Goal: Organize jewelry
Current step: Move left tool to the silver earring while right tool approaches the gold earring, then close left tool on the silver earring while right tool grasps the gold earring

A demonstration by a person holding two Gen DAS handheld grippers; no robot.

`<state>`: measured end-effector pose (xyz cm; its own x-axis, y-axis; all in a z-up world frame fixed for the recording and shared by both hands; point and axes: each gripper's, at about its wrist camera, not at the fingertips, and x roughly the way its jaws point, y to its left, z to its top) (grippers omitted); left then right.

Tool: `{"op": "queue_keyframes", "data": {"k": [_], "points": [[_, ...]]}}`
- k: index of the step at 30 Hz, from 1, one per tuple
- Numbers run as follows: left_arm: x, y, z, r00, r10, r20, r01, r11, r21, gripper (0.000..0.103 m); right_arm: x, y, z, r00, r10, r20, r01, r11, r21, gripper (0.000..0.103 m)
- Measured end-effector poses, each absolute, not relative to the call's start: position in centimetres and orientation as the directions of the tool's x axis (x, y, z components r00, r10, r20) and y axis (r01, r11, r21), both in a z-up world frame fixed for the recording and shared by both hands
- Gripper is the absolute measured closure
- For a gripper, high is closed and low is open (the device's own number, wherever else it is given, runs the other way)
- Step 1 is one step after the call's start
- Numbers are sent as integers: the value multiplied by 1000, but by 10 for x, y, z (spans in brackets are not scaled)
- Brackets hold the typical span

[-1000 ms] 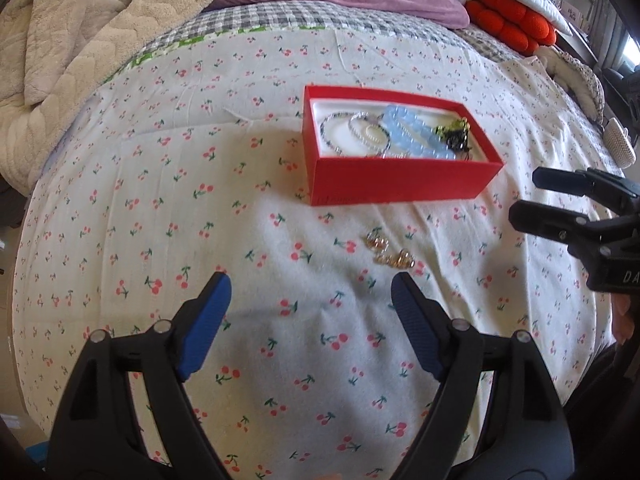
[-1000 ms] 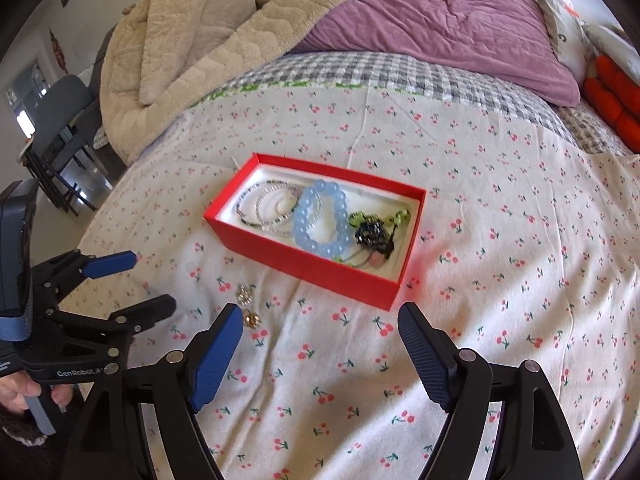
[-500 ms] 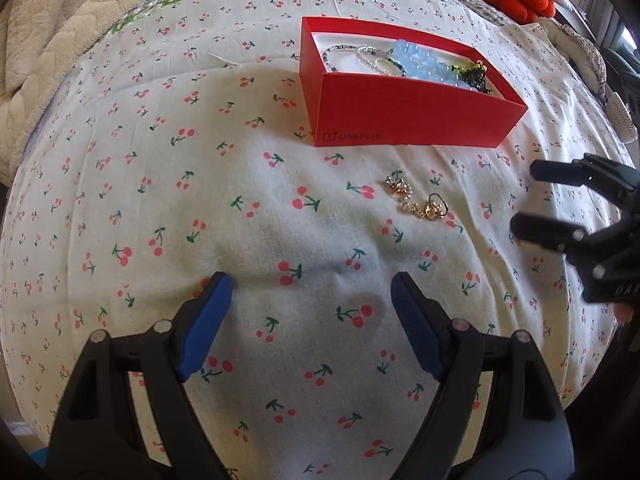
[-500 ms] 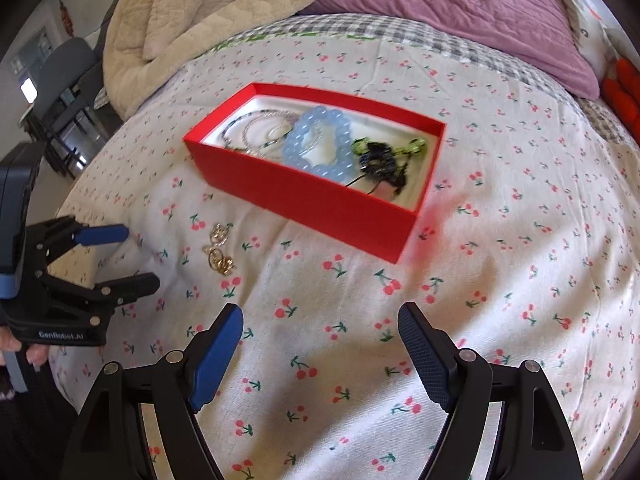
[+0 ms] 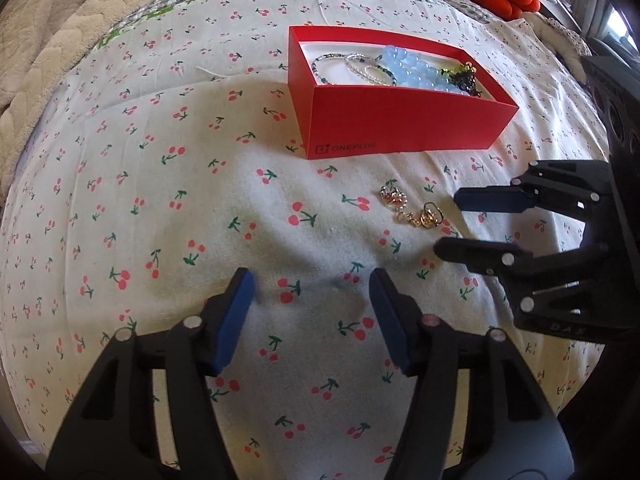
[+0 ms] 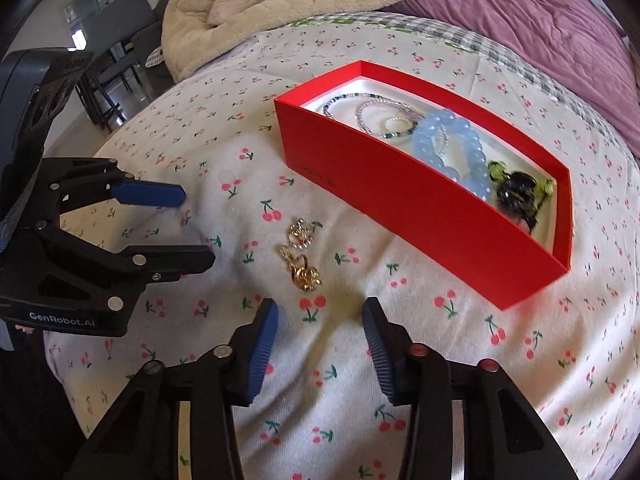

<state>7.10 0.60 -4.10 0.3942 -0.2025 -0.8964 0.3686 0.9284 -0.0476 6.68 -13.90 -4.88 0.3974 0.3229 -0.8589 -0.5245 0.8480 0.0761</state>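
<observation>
Two gold earrings [image 6: 302, 256] are left on the bedspread [image 6: 208, 128] beside the red box [image 6: 404, 196]; bracelets are already boxed. Right gripper [image 6: 320, 340] and left gripper [image 5: 312, 312] are held released, empty. Approach step judged; a fine pinch is needed.

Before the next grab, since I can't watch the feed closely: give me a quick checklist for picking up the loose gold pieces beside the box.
1. Gold earrings lie free on the bedspread, outside the red box: ok.
2. Right gripper open, empty: ok.
3. Right gripper lined up: the earrings sit just ahead, slightly left of its gap: nearly ok.
4. Left gripper open, empty, off to the side: ok.
5. Box has free floor beside the blue bead bracelet: ok.
6. Whether the two pieces are linked: cannot tell.
</observation>
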Motion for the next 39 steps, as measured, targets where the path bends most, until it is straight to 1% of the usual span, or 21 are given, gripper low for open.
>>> {"op": "queue_keyframes", "data": {"k": [4, 6, 11, 12, 13, 16, 18, 25, 29, 34, 36, 38, 39], "points": [[73, 7, -41, 392, -212, -895, 369, 928, -58, 46, 74, -138, -50, 394, 326, -859, -521, 850, 84, 68], [74, 7, -39, 390, -220, -894, 370, 927, -67, 54, 75, -138, -49, 395, 330, -857, -521, 849, 87, 69], [76, 6, -38, 385, -236, -892, 372, 924, -84, 61, 81, -131, -48, 385, 365, -847, -533, 838, 119, 70], [76, 5, -38, 385, -237, -892, 374, 923, -84, 63, 82, -129, -48, 382, 373, -846, -536, 834, 126, 73], [76, 4, -38, 385, -239, -892, 378, 922, -84, 64, 83, -128, -47, 377, 381, -845, -539, 831, 134, 79], [76, 0, -37, 384, -249, -889, 390, 916, -88, 70, 86, -129, -48, 368, 393, -843, -539, 829, 151, 85], [77, -2, -37, 381, -260, -887, 401, 911, -95, 75, 87, -130, -47, 363, 393, -845, -538, 829, 154, 88], [83, -22, -39, 371, -298, -879, 447, 888, -112, 76, 85, -143, -48, 377, 360, -853, -508, 851, 135, 88], [87, -36, -42, 333, -354, -874, 486, 859, -163, 76, 87, -154, -46, 393, 337, -856, -481, 868, 121, 88], [90, -51, -47, 323, -341, -883, 493, 857, -150, 76, 89, -161, -43, 371, 348, -861, -463, 873, 153, 86], [91, -56, -48, 325, -333, -885, 501, 854, -137, 90, 89, -163, -42, 368, 350, -861, -458, 875, 160, 86], [91, -59, -48, 327, -323, -888, 504, 854, -125, 90, 88, -165, -40, 364, 351, -863, -453, 876, 165, 86], [91, -59, -47, 329, -320, -889, 506, 854, -120, 92, 87, -166, -38, 363, 354, -862, -452, 876, 169, 86]]}}
